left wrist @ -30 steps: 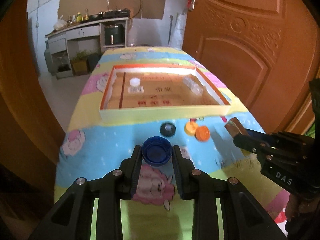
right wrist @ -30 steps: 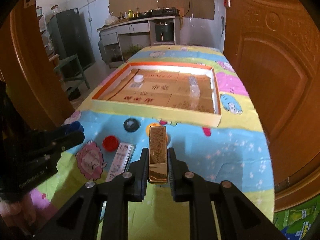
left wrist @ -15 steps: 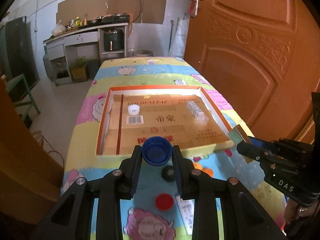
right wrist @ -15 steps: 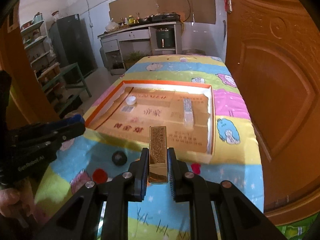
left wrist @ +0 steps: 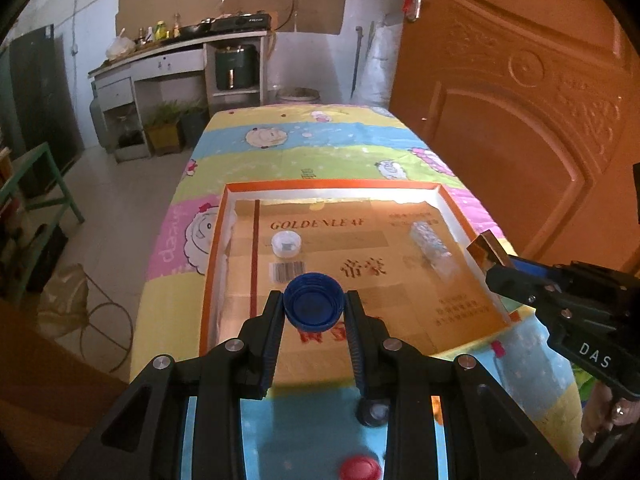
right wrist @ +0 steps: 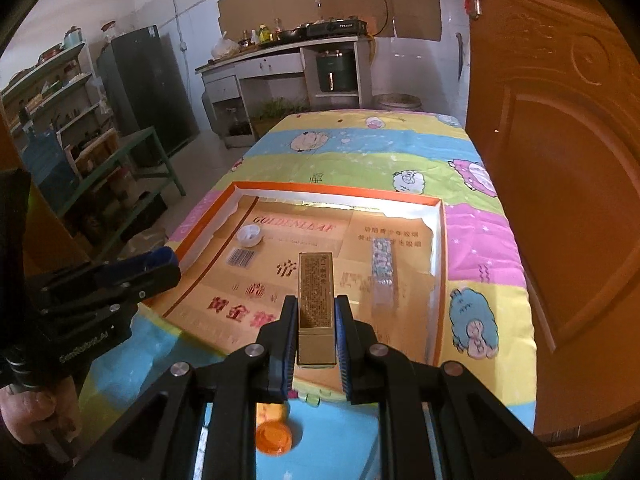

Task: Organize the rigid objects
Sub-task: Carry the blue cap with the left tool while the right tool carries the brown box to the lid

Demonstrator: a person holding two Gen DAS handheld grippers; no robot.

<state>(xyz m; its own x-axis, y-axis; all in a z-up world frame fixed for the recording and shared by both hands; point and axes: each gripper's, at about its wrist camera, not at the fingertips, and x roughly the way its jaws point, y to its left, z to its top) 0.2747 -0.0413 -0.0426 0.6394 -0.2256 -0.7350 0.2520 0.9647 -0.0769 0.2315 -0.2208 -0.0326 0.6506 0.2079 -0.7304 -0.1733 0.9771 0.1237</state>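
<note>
Listing items on the table (left wrist: 360, 152) with its cartoon-sheep cloth. Left hand-held gripper (left wrist: 314, 314): clamped on a round blue plastic bottle cap (left wrist: 314, 300), open side up, held above the near part of the shallow orange-rimmed cardboard tray (left wrist: 332, 188). Right hand-held gripper (right wrist: 316, 334): clamped on a slim gold rectangular box (right wrist: 316, 300), also over the tray. In tray: white plastic cap (left wrist: 286, 243), clear patterned wrapper (right wrist: 383, 268). On cloth near the tray: orange cap (right wrist: 274, 438), red cap (left wrist: 360, 467), black cap (left wrist: 372, 412).
</note>
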